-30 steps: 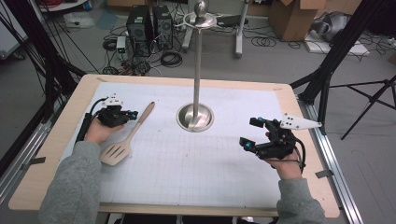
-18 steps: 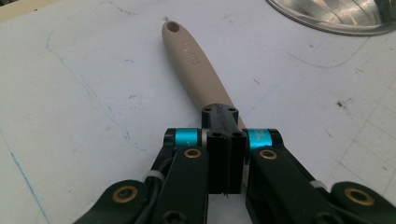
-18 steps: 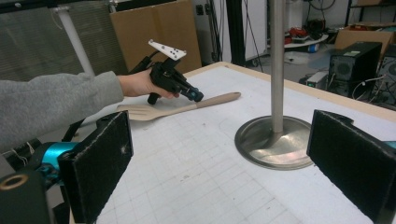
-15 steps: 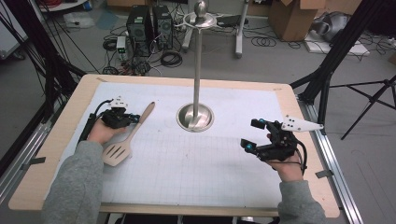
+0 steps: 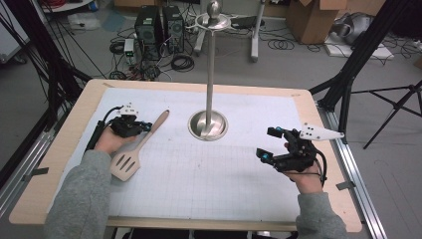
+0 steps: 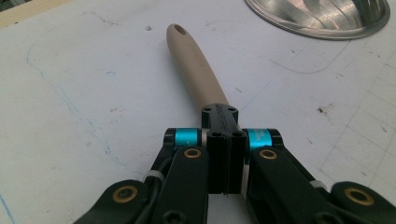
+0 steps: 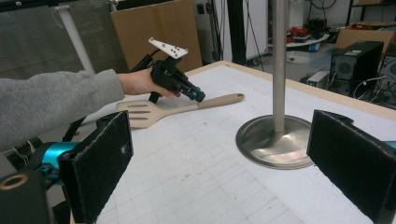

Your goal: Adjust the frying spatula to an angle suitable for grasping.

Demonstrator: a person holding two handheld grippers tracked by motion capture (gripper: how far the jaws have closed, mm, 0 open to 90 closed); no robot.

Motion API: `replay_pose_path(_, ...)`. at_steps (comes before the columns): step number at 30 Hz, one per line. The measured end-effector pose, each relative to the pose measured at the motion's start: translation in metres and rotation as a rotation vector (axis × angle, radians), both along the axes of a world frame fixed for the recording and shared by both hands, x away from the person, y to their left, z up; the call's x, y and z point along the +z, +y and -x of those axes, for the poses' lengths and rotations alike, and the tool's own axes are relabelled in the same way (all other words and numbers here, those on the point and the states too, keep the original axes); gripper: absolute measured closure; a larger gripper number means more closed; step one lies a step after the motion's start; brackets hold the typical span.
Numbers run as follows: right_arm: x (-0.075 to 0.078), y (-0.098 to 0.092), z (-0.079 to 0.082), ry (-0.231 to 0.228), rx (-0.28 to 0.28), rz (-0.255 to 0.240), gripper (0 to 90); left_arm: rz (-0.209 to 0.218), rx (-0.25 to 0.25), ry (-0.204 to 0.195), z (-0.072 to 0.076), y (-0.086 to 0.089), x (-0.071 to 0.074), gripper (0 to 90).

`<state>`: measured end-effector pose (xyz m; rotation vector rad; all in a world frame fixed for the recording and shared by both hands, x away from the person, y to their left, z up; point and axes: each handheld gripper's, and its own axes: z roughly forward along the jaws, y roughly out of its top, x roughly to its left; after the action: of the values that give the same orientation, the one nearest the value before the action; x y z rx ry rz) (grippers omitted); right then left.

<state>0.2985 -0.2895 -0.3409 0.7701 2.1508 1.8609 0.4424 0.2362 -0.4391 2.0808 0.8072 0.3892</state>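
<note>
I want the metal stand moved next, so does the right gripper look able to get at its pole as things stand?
Probably yes. The right gripper is open and holds nothing, and bare mat lies between it and the stand. The spatula and left gripper sit on the far side.

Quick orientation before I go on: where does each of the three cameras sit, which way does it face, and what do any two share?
High view: above the person's side, facing forward and down on the table; both forearms, left gripper, right gripper.
Left gripper view: rides the left gripper, looking along the spatula handle; jaws closed on it.
Right gripper view: rides the right gripper, facing across the table; open jaws.
Shared: all show the spatula and metal stand.
</note>
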Motion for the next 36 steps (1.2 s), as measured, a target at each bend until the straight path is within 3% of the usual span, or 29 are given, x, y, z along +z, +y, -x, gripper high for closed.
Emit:
replay_pose_path(12, 0.000, -0.001, 0.000, -0.007, -0.002, -0.003, 5.9, -0.022, -0.043, -0.008, 0.002, -0.008, 0.001, 90.0)
replay_pose_path(22, 0.000, -0.001, 0.001, -0.003, -0.001, -0.003, 6.0, -0.012, -0.044, 0.000, 0.002, -0.010, 0.001, 90.0)
replay_pose_path(36, 0.000, -0.001, 0.001, 0.003, 0.002, -0.003, 5.9, 0.004, -0.111, 0.004, 0.005, -0.019, 0.000, 90.0)
